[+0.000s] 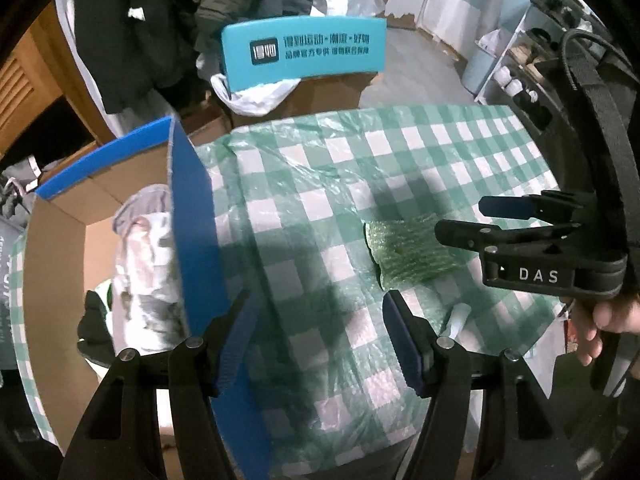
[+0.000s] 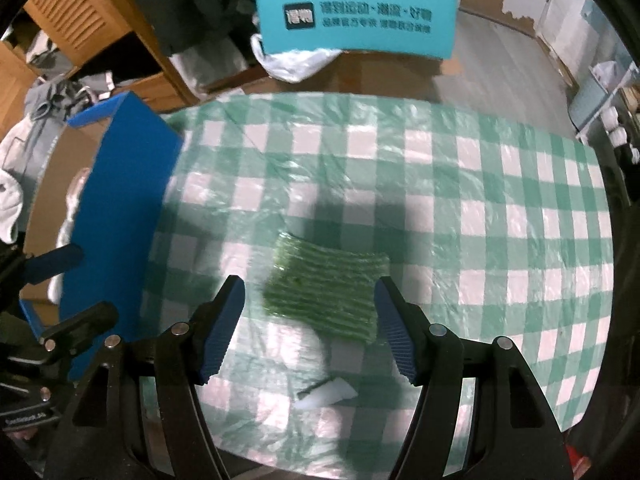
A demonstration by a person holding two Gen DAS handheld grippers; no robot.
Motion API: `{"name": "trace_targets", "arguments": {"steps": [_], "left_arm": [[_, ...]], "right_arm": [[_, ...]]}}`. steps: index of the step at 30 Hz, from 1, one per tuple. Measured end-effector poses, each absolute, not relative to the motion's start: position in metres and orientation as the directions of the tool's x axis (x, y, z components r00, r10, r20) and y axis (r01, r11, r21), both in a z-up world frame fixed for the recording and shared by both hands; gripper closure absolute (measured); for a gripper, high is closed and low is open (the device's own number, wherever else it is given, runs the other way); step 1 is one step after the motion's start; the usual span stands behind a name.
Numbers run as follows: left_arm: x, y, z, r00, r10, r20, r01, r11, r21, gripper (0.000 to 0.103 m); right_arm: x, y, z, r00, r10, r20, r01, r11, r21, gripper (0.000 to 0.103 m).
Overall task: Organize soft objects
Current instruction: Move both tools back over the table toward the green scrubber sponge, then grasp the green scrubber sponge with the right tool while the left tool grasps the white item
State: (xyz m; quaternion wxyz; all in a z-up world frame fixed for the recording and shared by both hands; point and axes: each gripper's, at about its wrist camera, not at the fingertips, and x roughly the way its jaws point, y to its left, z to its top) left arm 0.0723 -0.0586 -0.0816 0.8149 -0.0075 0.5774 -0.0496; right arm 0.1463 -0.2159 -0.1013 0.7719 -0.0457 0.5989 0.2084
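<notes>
A green ribbed soft pad (image 2: 326,290) lies flat on the green-checked tablecloth (image 2: 440,184). It also shows in the left wrist view (image 1: 404,250). My right gripper (image 2: 310,326) is open and empty, just above the pad's near edge, with its jaws spread wider than the pad. It shows from the side in the left wrist view (image 1: 472,220). My left gripper (image 1: 318,338) is open and empty, beside the right wall of the blue cardboard box (image 1: 192,216). The box holds pale soft items (image 1: 148,272).
A small white scrap (image 2: 328,394) lies on the cloth near my right gripper. A teal chair back (image 2: 356,20) stands behind the table. Clothes and plastic bags (image 1: 256,96) pile behind it. Shelves (image 1: 520,68) stand at the far right.
</notes>
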Motion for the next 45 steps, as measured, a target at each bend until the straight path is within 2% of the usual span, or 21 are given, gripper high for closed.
{"name": "trace_targets", "arguments": {"steps": [11,28,45], "left_arm": [[0.09,-0.078,-0.116,0.276,-0.053,-0.96,0.085,0.996,-0.03,0.036],[0.105,-0.094,-0.154,0.208,-0.021,-0.978,0.105,0.995,0.001,0.036],[0.107,-0.09,-0.174,0.166,-0.015,-0.986,0.105,0.995,0.002,0.036]], "right_arm": [[0.158,-0.224,-0.141,0.123,0.255,-0.959,-0.329,0.922,0.203,0.036],[0.169,-0.21,-0.183,0.068,0.204,-0.977,-0.357,0.919,0.168,0.036],[0.161,-0.199,-0.197,0.109,0.127,-0.986,-0.424,0.903,0.069,0.035]]}}
